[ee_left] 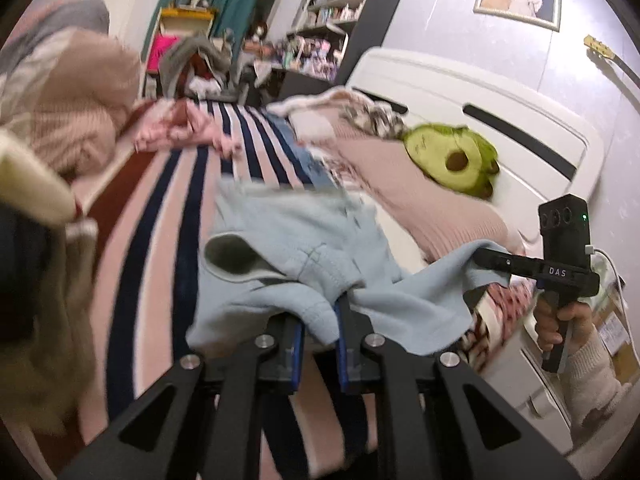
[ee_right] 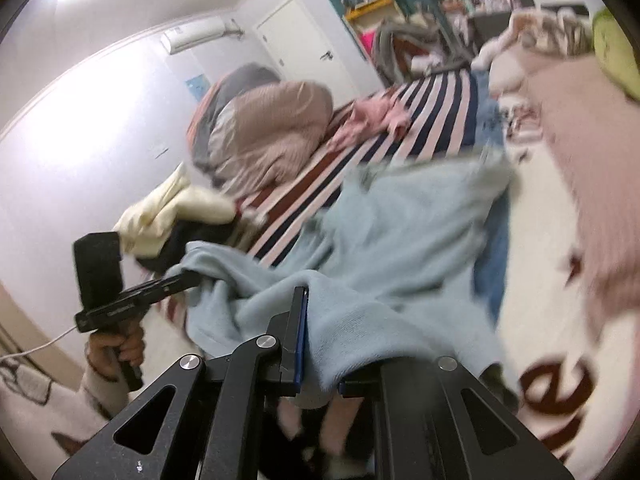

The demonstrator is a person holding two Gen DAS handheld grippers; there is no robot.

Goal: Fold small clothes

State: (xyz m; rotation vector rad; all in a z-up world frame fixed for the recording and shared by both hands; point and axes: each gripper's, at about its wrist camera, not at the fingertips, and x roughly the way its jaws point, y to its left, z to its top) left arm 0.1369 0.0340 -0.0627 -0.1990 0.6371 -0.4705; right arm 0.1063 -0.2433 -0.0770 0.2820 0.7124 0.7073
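Note:
A small light blue fleece garment [ee_left: 304, 248] hangs stretched between both grippers above the striped bed cover [ee_left: 168, 208]. My left gripper [ee_left: 320, 320] is shut on one edge of the cloth, which bunches between its blue pads. In the left wrist view my right gripper [ee_left: 480, 258] pinches the other edge at the right, held by a hand [ee_left: 568, 320]. The right wrist view shows the same light blue garment [ee_right: 400, 240] draped over my right gripper [ee_right: 320, 344], shut on it. There the left gripper [ee_right: 188, 280] clamps the far corner at the left.
A pink knit blanket [ee_left: 420, 184] and a green avocado plush [ee_left: 452, 156] lie by the white headboard [ee_left: 500, 120]. Pink clothes [ee_left: 180, 128] and a beige bundle [ee_left: 76, 104] sit further up the bed. Cream and dark clothes [ee_right: 176, 216] are piled at the left.

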